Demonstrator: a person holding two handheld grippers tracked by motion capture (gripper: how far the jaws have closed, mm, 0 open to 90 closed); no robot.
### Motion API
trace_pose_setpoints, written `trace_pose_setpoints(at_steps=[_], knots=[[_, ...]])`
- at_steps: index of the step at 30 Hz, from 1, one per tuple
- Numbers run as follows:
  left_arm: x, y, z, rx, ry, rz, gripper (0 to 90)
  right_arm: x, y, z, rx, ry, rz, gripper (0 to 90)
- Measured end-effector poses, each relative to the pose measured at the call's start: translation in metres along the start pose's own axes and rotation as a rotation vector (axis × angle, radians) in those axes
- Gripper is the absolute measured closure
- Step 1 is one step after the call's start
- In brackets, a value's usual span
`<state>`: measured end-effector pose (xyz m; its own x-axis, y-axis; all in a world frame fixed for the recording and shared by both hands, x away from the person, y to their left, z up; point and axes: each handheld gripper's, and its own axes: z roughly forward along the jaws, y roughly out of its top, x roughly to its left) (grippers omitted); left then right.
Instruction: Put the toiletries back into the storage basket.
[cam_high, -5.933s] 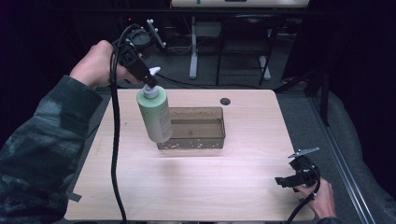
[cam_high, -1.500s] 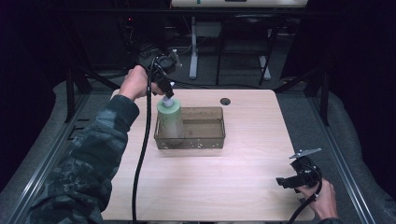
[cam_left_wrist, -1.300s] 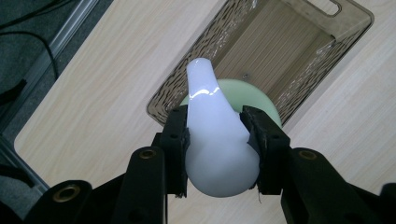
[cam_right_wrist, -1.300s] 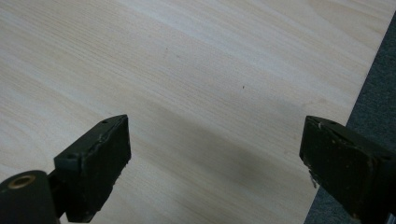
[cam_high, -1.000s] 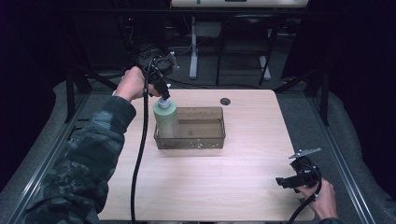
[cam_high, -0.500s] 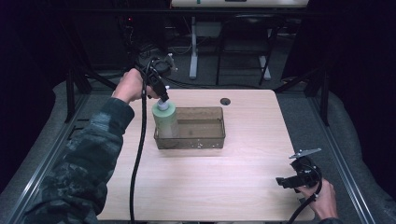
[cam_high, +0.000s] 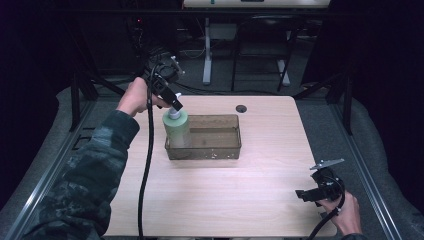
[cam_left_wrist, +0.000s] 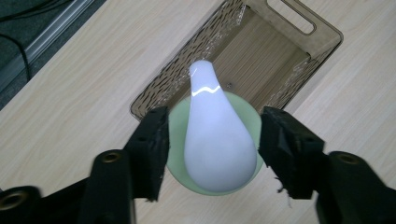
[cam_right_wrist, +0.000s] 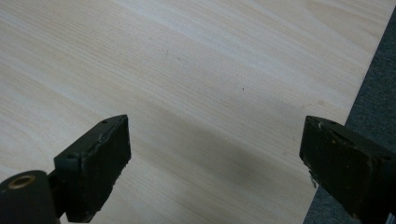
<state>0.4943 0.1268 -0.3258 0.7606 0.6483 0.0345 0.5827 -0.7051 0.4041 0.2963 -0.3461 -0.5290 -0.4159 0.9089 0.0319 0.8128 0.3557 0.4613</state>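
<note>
Green bottle (cam_high: 176, 131) upright in the left end of the brown bin (cam_high: 220, 150), white pump head (cam_left_wrist: 217, 133) on top. Bin near the far middle of the table (cam_high: 215, 200), long side across, a handle slot in its end wall.

Left gripper (cam_high: 174, 106) just above the pump, angled down from the far left, held by the left hand (cam_high: 135, 96), cable trailing down toward the table's near edge. Jaws just opened, now standing either side of the pump head and apart from it: in the left gripper view a gap on each side between pad and white plastic, with the green shoulder of the bottle showing below. No grip on the bottle; bottle standing on its own inside the bin, seemingly against the left wall, though hard to tell through the tinted plastic.

Right gripper (cam_high: 306, 194) at the near right corner of the table, held by the right hand (cam_high: 345, 215), well apart from the bin. Jaws spread wide in the right gripper view, bare wood between them, table edge and grey floor at the right.
</note>
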Motion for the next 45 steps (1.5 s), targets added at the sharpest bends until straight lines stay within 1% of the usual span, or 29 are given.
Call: trace_pose_setpoints(at_steps=[1,3,7,10,12,14,17,19,21,24,25,28,32,36,38,40,43,45], knots=[[0.000,-0.001,-0.001,-0.006,0.002,-0.002,38.0,0.000,0.000,0.000,-0.001,0.000,0.000,8.3],[-0.001,-0.004,-0.002,-0.023,0.000,-0.008,33.7,0.000,0.000,0.000,0.000,0.000,-0.001,8.3],[-0.002,-0.010,-0.007,-0.052,0.002,-0.024,21.3,0.000,0.000,0.000,0.000,0.000,-0.002,8.4],[-0.003,-0.015,-0.013,-0.082,0.003,-0.033,14.7,0.000,0.000,0.000,0.000,-0.001,-0.001,8.4],[-0.005,-0.019,-0.017,-0.107,0.002,-0.039,14.2,0.001,0.000,0.000,0.000,-0.001,-0.003,8.4],[-0.007,-0.023,-0.020,-0.118,0.015,-0.036,12.0,0.001,0.000,0.000,-0.001,-0.001,-0.004,8.3],[-0.010,-0.029,-0.020,-0.119,0.018,-0.034,9.5,0.001,0.000,0.000,-0.002,-0.001,-0.003,8.3],[-0.010,-0.035,-0.020,-0.128,0.007,-0.040,8.8,0.001,0.000,0.000,-0.002,-0.001,0.000,8.2],[-0.011,-0.040,-0.019,-0.130,0.018,-0.042,7.8,0.001,0.000,0.000,-0.002,-0.001,0.001,8.1],[-0.013,-0.048,-0.018,-0.126,0.022,-0.042,4.6,0.001,0.000,0.000,-0.003,0.004,0.005,7.7],[-0.014,-0.051,-0.018,-0.126,0.019,-0.043,3.5,0.001,0.000,0.000,-0.003,-0.003,0.000,7.6],[-0.017,-0.060,-0.018,-0.130,0.018,-0.042,1.5,0.001,0.000,0.000,-0.009,-0.005,-0.004,6.6],[-0.021,-0.071,-0.017,-0.136,0.019,-0.039,0.4,0.001,0.000,0.001,-0.007,-0.004,-0.001,4.9],[-0.025,-0.083,-0.016,-0.146,0.013,-0.047,0.0,0.001,0.000,0.001,-0.010,-0.005,-0.002,4.1],[-0.027,-0.089,-0.013,-0.142,0.019,-0.055,0.0,0.001,0.000,0.000,-0.007,-0.008,-0.003,4.0],[-0.029,-0.096,-0.011,-0.148,0.010,-0.063,0.0,0.001,0.000,0.001,-0.004,-0.009,-0.001,4.0],[-0.032,-0.106,-0.007,-0.148,0.013,-0.067,0.0,0.002,0.000,0.001,-0.004,-0.010,-0.006,4.0],[-0.034,-0.113,-0.004,-0.152,0.008,-0.070,0.0,0.002,0.000,0.001,-0.003,-0.009,-0.005,4.1]])
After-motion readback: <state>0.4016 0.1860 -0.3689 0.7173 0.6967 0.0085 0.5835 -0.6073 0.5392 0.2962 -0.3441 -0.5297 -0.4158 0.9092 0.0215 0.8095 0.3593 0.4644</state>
